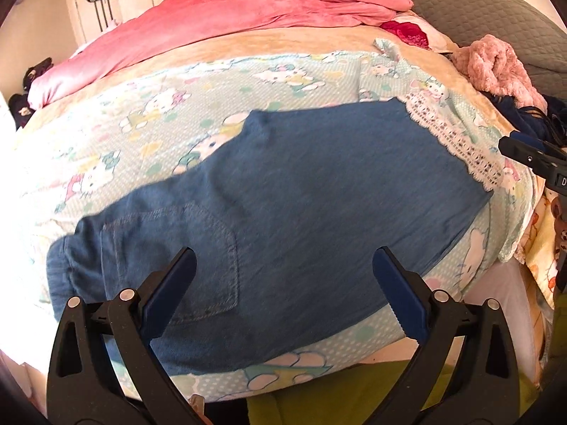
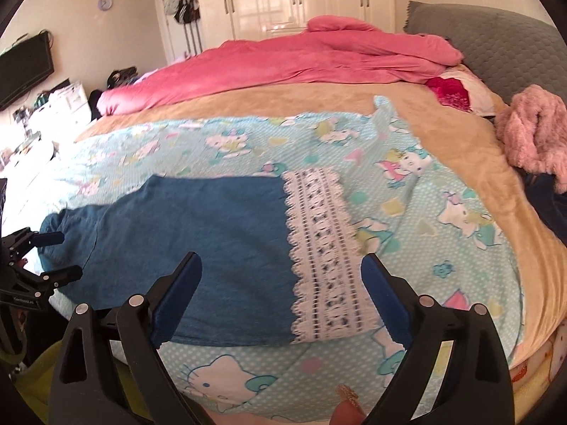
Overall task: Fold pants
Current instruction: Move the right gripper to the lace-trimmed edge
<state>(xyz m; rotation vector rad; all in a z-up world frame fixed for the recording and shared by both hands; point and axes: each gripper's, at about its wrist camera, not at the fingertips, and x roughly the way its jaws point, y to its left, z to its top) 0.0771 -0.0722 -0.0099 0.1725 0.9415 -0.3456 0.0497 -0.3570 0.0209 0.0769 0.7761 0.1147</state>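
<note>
The pants (image 1: 283, 205) lie flat on the cartoon-print sheet (image 1: 141, 117), folded leg over leg, with the waist under the left gripper (image 1: 283, 283) and the lace hem (image 2: 322, 255) under the right gripper (image 2: 281, 294). Both grippers hang open and empty above the cloth. The next fold would go best with each gripper pinching both layers at an end corner and carrying hem to waist evenly. Count: one pair of pants, two grippers, one sheet.

Blue denim pants (image 1: 301, 194) — lace-cuffed, flat on bedspread (image 1: 149, 113).
</note>
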